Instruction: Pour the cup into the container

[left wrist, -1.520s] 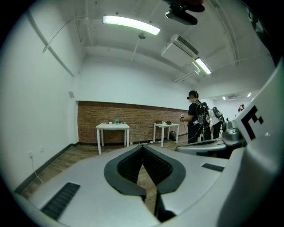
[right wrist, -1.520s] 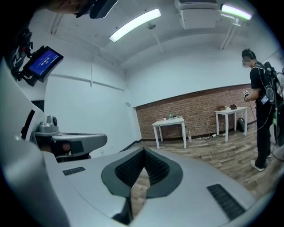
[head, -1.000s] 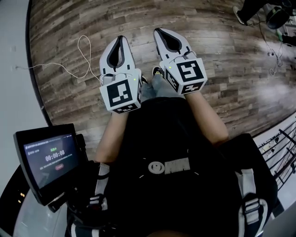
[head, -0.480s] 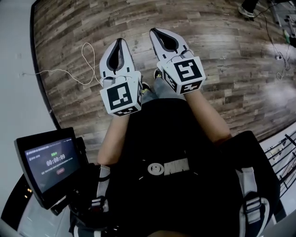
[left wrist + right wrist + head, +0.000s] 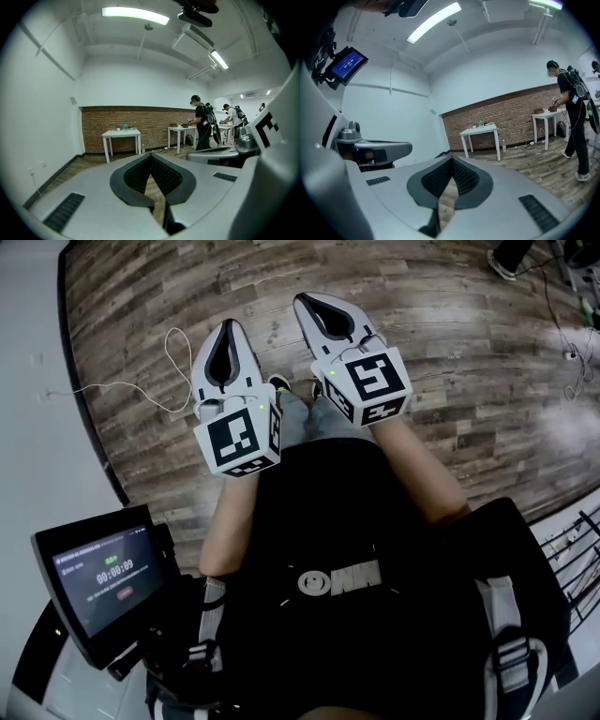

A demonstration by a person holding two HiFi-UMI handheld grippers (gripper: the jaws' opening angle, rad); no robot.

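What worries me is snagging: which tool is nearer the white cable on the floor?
Left. The left tool is just right of the white cable in the head view; the right tool is farther right, beyond the left one.

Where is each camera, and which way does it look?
Head view: on the person's head, looking steeply down at the wood floor; shows forearms, left gripper, right gripper.
Left gripper view: on the left gripper, looking along its shut fingers toward a brick wall; right gripper at right.
Right gripper view: on the right gripper, facing that wall; left gripper at left.
Shared: both gripper views show the white table.
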